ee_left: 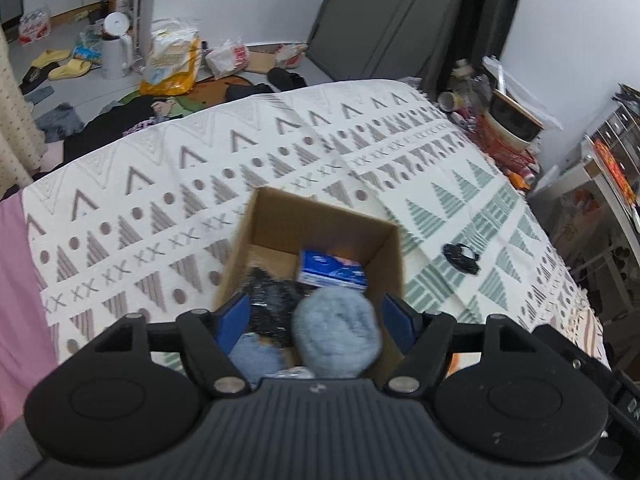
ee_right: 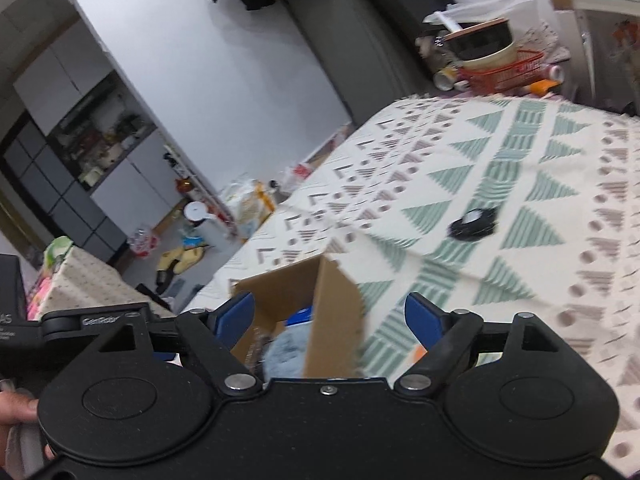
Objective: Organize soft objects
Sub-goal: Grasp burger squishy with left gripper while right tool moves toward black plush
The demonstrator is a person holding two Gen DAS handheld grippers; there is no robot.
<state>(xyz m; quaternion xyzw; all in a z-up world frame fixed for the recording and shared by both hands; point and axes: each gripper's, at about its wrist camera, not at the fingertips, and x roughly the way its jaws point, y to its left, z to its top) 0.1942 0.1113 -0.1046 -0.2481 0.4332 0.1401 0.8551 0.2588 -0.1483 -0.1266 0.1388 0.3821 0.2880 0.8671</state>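
An open cardboard box (ee_left: 280,220) sits on the patterned bedspread (ee_left: 192,184). Inside it lie a blue pack (ee_left: 332,270), a shiny black bundle (ee_left: 270,294) and a pale denim-blue cloth (ee_left: 256,354). A fuzzy grey-blue soft ball (ee_left: 336,334) rests at the box's near end, between the spread blue pads of my left gripper (ee_left: 316,320), which is open and not pinching it. My right gripper (ee_right: 332,316) is open above the box's (ee_right: 336,292) right wall, holding nothing; the fuzzy ball (ee_right: 286,350) shows inside. A small black-and-white soft item (ee_right: 474,224) lies on the bedspread to the right.
The bed's far edge borders a cluttered floor with yellow slippers (ee_left: 60,66), bags (ee_left: 172,64) and a white kettle (ee_left: 116,44). A red basket with a bowl (ee_left: 508,132) stands beside the far right corner. A pink sheet (ee_left: 20,300) lies on the left. A hand (ee_right: 16,408) shows at lower left.
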